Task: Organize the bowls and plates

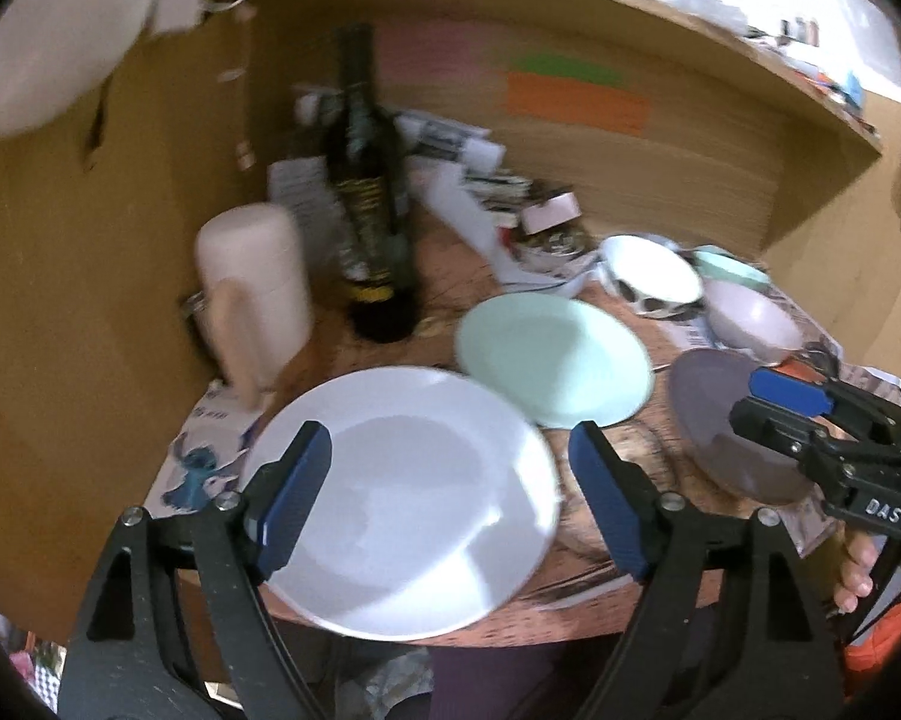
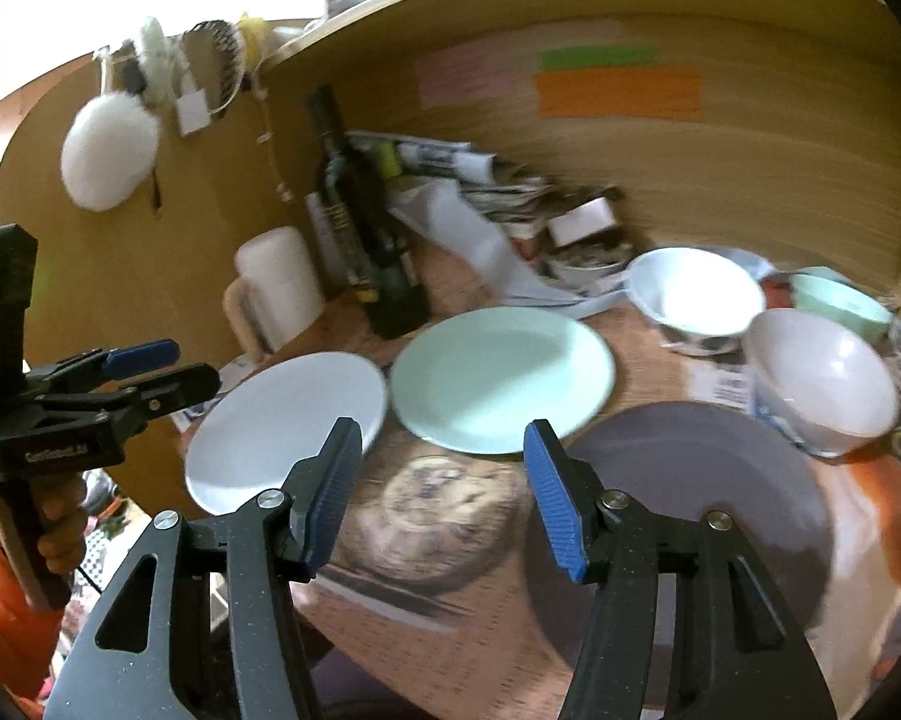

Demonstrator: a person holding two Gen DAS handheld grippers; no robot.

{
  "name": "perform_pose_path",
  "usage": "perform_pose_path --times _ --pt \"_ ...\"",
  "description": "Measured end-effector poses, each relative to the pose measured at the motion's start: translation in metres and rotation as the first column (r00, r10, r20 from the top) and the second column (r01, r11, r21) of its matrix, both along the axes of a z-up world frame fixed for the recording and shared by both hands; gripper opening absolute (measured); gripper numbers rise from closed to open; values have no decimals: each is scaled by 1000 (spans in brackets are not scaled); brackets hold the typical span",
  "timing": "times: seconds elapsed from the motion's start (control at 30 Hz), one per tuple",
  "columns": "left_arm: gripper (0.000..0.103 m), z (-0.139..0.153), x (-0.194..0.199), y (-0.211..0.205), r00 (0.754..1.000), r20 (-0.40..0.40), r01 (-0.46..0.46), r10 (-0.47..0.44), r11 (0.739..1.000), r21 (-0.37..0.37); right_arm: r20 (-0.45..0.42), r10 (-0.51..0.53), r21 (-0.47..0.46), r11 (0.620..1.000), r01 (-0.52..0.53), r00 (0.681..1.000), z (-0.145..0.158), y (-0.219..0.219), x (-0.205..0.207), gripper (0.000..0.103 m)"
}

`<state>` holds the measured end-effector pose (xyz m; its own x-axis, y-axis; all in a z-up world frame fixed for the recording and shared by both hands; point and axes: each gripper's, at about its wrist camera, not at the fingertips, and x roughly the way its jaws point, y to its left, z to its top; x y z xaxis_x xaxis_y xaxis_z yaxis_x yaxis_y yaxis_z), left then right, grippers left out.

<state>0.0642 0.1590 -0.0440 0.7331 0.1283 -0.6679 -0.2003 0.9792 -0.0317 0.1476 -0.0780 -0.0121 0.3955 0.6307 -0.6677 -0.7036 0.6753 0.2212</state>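
1. White plate at the table's near left edge, jutting over it; mint plate just behind, rim overlapping the white one.
2. Grey plate by the near right edge.
3. Bowls at the back right: white bowl, pale bowl, mint bowl.
4. Left gripper above the white plate, jaws wide, empty.
5. Right gripper over bare table, jaws partly apart, empty.
6. Dark bottle and cream jug toward the back left.

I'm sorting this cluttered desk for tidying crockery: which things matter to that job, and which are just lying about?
For the job: white plate, mint plate, grey plate, white bowl, pale bowl, mint bowl.

Lying about: dark bottle, cream mug, newspapers.
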Motion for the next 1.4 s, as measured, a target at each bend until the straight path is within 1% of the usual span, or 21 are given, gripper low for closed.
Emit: perform_pose_path --times 0.13,0.37,0.43,0.47,0.53,0.57,0.6,0.63,0.67,0.7,0.77,0.83,1.03,1.1,1.27,1.4 --pt "83 -12 -3 26 998 -30 -54 55 998 9 -22 38 -9 999 -39 999 -9 22 -3 53" --pt "83 -41 -2 71 987 -96 -130 131 991 16 -98 85 -22 996 -88 991 -36 57 -3 53" --pt "82 -49 -2 83 983 -112 -146 146 989 4 -115 93 -24 995 -96 989 -41 64 -4 53" --pt "81 -54 -1 90 981 -120 -153 150 988 -15 -125 98 -26 994 -102 987 -45 68 -4 53" --pt "71 -61 -1 99 980 -130 -155 148 987 -48 -143 103 -35 993 -109 984 -52 75 -4 53" --pt "63 -64 0 102 980 -140 -150 140 987 -59 -151 105 -40 993 -112 983 -55 77 -4 53" --pt "57 -67 1 104 980 -147 -145 134 987 -64 -155 104 -44 993 -112 982 -57 79 -3 52" --pt "54 -69 2 106 980 -152 -143 131 987 -68 -158 102 -48 993 -111 982 -60 80 -3 47" --pt "49 -72 3 108 979 -155 -141 128 987 -72 -164 98 -56 992 -109 981 -62 82 -2 42" --pt "43 -75 4 109 979 -162 -136 122 988 -77 -171 98 -60 992 -110 980 -64 83 -1 39" --pt "37 -79 6 111 978 -178 -129 111 987 -92 -182 93 -67 992 -107 979 -67 85 0 32" --pt "36 -81 6 112 977 -178 -131 114 988 -84 -185 88 -77 992 -104 979 -70 86 1 29" --pt "34 -82 4 112 979 -170 -130 115 988 -80 -212 74 -94 991 -96 975 -81 89 5 28" --pt "31 -80 3 111 977 -171 -138 124 988 -75 -227 80 -83 991 -101 971 -83 90 6 26" --pt "30 -69 -3 107 983 -146 -127 112 987 -95 -217 87 -81 991 -106 972 -83 94 5 23" --pt "31 -70 -6 98 982 -165 -108 93 991 -81 -219 89 -75 991 -107 972 -83 94 5 23"
